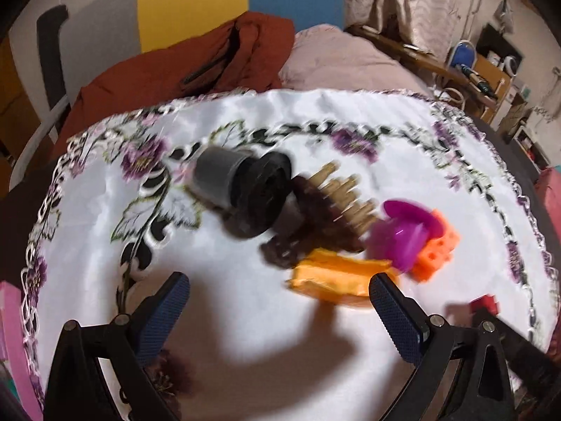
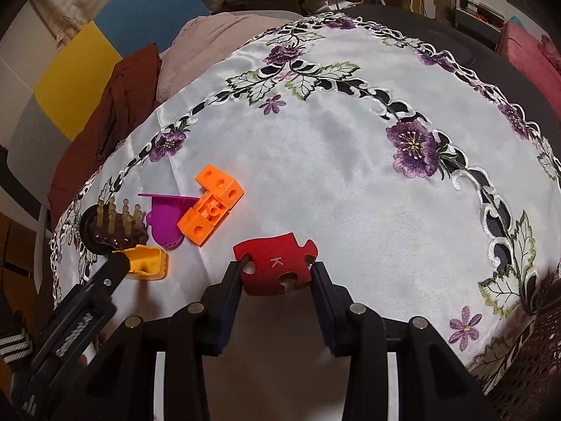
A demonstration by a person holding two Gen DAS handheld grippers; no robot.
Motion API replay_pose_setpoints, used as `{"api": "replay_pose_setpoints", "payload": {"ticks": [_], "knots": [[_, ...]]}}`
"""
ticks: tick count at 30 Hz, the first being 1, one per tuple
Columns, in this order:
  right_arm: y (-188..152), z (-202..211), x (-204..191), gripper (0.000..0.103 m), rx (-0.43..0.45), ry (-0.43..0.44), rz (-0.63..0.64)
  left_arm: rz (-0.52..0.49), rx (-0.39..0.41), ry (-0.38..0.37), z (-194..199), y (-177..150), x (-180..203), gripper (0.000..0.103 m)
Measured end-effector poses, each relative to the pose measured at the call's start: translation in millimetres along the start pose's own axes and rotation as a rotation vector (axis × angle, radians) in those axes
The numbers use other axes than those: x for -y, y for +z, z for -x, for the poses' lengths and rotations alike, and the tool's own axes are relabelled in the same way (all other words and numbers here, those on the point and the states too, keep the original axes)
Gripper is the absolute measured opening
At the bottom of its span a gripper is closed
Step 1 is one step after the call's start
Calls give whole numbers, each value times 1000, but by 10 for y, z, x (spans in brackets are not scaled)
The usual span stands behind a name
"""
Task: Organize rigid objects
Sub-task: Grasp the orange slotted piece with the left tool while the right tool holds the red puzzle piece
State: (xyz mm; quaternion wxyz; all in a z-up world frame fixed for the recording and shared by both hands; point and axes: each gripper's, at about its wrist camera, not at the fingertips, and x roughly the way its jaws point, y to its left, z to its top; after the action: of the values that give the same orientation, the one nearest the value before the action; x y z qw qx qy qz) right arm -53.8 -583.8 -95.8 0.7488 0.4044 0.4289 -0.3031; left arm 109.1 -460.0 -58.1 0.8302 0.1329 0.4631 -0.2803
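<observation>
My right gripper (image 2: 277, 270) is shut on a red puzzle piece (image 2: 275, 263) marked K, held just above the white floral tablecloth (image 2: 350, 161). To its left lie an orange block (image 2: 210, 207), a purple plastic cup (image 2: 164, 217), a yellow-orange piece (image 2: 145, 263) and a brown brush with tan pegs (image 2: 119, 224). My left gripper (image 1: 280, 296) is open and empty, just short of the yellow-orange piece (image 1: 336, 277). Beyond it lie a black and grey cylinder (image 1: 242, 189), the brush (image 1: 336, 207), the purple cup (image 1: 403, 231) and the orange block (image 1: 438, 249).
A rust-red jacket (image 1: 182, 70) and a pink cushion (image 1: 343, 56) lie past the table's far edge. A pink object (image 1: 14, 333) sits at the left edge. Cluttered shelves (image 1: 491, 66) stand at the right. The left gripper's arm (image 2: 77, 315) shows in the right wrist view.
</observation>
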Motion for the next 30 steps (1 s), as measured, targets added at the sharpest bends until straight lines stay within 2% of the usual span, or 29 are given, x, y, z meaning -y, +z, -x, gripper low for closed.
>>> {"api": "replay_pose_setpoints", "payload": {"ticks": [2, 7, 9, 11, 14, 17, 20, 25, 30], "knots": [[2, -6, -1, 40, -4, 4, -4, 12, 0, -15, 18, -76, -79, 103], [0, -3, -2, 40, -4, 10, -6, -27, -14, 44, 67, -334, -261, 103], [-1, 1, -6, 40, -3, 8, -3, 14, -21, 24, 108, -425, -372, 103], [-2, 10, 0, 40, -1, 9, -6, 55, 2, -30, 197, -479, -426, 103], [1, 18, 13, 40, 2, 8, -12, 41, 34, -102, 312, -490, -316, 103], [3, 26, 25, 40, 5, 7, -21, -25, 56, -119, 344, -455, -100, 103], [6, 35, 39, 40, 11, 9, -32, -85, 87, -105, 326, -411, 108, 103], [14, 15, 51, 40, 6, 7, -41, -138, 82, -91, 184, -327, 290, 103], [12, 2, 52, 40, 1, 11, -42, -144, 98, -106, 67, -288, 324, 103]]}}
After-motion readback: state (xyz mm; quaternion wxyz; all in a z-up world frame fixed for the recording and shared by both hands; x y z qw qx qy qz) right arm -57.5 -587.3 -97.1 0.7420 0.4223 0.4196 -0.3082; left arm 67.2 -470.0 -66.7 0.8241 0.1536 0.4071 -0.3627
